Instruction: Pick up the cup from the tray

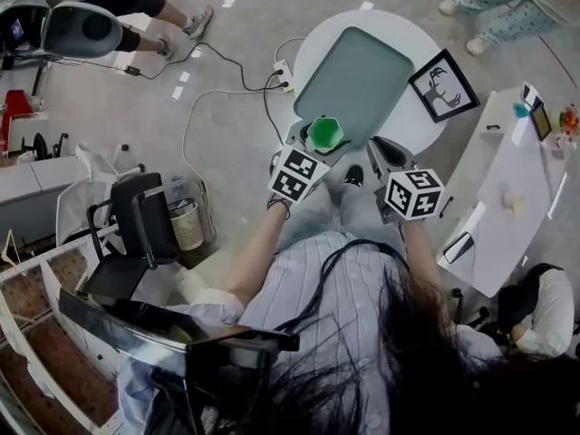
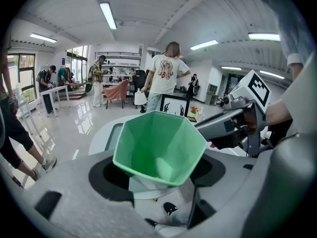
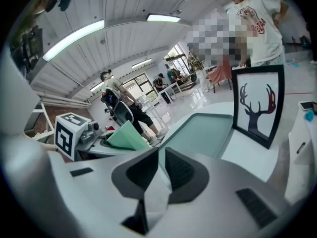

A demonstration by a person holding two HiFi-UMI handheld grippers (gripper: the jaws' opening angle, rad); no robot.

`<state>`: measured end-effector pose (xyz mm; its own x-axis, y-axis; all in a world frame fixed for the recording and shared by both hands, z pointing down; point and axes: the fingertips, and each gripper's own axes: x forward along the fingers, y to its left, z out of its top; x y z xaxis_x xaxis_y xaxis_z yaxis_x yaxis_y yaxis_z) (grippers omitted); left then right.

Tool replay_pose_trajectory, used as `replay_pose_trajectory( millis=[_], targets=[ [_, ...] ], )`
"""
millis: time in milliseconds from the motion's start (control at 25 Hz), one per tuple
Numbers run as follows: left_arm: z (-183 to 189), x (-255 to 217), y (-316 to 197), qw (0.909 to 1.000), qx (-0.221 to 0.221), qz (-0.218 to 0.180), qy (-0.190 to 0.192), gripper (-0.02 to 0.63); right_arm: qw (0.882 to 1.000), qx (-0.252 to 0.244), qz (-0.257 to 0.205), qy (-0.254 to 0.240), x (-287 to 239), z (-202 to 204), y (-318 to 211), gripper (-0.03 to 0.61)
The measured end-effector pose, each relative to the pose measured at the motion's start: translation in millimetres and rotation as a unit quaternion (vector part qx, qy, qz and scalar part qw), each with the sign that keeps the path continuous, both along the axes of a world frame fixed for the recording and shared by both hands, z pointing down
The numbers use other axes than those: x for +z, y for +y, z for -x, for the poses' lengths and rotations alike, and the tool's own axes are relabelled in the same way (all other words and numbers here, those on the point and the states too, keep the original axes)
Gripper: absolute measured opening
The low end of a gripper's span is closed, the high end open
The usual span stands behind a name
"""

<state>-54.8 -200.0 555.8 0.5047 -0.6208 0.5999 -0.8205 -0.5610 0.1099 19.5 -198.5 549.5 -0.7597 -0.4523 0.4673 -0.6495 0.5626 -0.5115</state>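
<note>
In the head view you had two grippers out in front of you, each carrying one marker cube. Your left gripper (image 1: pixel 319 143) was clamped on the one green cup (image 1: pixel 324 130), which sat at the 6 o'clock edge of the single grey-green tray (image 1: pixel 353 75) on the round white table (image 1: pixel 313 39). One framed picture (image 1: pixel 444 86) lay at the tray's 3 o'clock. Your right gripper (image 1: pixel 385 157) hung at the cup's 4 o'clock, apart from it. In the left gripper view the cup (image 2: pixel 158 145) filled the space between your two jaws, mouth towards the camera, both jaws pressed against its sides. A strip of the tray (image 2: pixel 115 133) showed at its 9 o'clock and your right gripper (image 2: pixel 233 128) at its 3 o'clock. In the right gripper view your right gripper (image 3: pixel 161 167) had its two jaws drawn almost together, only a sliver between them and nothing in it. The cup (image 3: pixel 126 137) showed at their 10 o'clock in your other gripper, the tray (image 3: pixel 203 133) at 1 o'clock and the picture (image 3: pixel 258 108) at 2 o'clock.
</note>
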Motion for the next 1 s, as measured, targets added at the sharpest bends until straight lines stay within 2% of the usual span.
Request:
replay_pose_trajectory(
  millis=[240, 480, 680, 1000],
  targets=[
    [1.6, 0.9, 33.9, 0.9994, 0.028, 0.011, -0.013, 0.330, 1.000, 0.000, -0.010, -0.007, -4.7, 14.3, 8.5, 0.058],
    [12.6, -14.7, 66.6, 0.9980, 0.061, 0.012, 0.007, 0.330, 0.999, 0.014, -0.028, -0.009, -18.8, 33.7, 26.2, 0.058],
    [31.1, -18.1, 105.6, 0.9960, 0.086, 0.018, 0.014, 0.330, 0.998, 0.043, -0.038, -0.008, -27.8, 46.6, 60.5, 0.058],
    [49.2, -22.1, 159.7, 0.9941, 0.100, 0.026, 0.033, 0.330, 0.996, 0.075, -0.043, -0.005, -36.7, 57.9, 130.2, 0.058]
  ],
)
